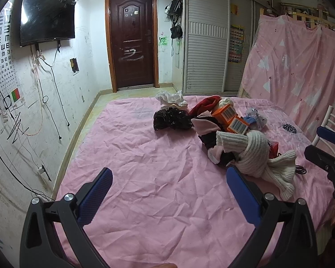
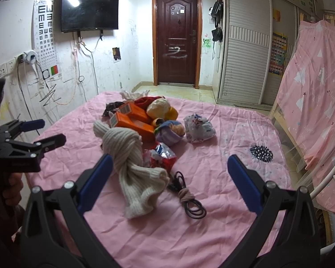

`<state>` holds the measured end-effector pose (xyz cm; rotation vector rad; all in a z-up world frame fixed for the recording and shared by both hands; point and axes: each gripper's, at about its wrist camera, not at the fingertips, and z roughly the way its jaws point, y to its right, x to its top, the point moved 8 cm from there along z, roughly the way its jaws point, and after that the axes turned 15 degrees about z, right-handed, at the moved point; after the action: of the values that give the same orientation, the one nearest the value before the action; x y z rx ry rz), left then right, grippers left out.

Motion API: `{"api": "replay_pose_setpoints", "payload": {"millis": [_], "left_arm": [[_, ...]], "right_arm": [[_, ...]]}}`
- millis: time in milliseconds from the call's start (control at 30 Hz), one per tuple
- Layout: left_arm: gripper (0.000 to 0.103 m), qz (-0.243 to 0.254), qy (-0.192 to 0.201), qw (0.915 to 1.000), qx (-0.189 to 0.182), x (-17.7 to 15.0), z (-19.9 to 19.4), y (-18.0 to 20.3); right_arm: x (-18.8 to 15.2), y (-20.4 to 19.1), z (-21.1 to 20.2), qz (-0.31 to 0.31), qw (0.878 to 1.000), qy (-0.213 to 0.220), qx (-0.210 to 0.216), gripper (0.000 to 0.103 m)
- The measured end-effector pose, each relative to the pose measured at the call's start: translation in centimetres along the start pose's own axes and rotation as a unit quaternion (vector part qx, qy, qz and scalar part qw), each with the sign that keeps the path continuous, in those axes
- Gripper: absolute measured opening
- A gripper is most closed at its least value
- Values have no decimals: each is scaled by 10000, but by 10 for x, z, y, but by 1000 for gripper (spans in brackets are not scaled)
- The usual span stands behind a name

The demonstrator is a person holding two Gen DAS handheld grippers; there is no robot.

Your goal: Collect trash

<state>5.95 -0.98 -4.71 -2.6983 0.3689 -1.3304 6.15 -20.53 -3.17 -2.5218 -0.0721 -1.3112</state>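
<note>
Both grippers hang wide apart and empty over a pink-sheeted bed littered with trash and clothes.

The left gripper (image 1: 168,192) has its blue pads spread, gripping nothing, its right pad just beside the cream knit sweater (image 1: 256,156). The right gripper (image 2: 168,178) is equally spread above the sweater's sleeve and a coiled black cable (image 2: 189,197). The trash pile sits mid-bed: two orange boxes (image 2: 134,117) bearing barcode labels too small to read, a red snack wrapper (image 2: 163,156), a crumpled printed bag (image 2: 197,128) and a black plastic bag (image 1: 170,119). An E-chart (image 2: 45,33) hangs on the wall.
</note>
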Motion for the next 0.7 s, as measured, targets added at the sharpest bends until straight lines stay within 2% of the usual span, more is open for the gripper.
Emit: {"api": "replay_pose_setpoints", "payload": {"millis": [500,700], "left_arm": [[95,10,7,10000,-1,0,0,0],[95,30,2,10000,-55,1,0,-1]], "right_arm": [[-2,-1,1,-21,10000,-17,-6,99],[-9,1,8,-62,9998,-190,-27,99]]}}
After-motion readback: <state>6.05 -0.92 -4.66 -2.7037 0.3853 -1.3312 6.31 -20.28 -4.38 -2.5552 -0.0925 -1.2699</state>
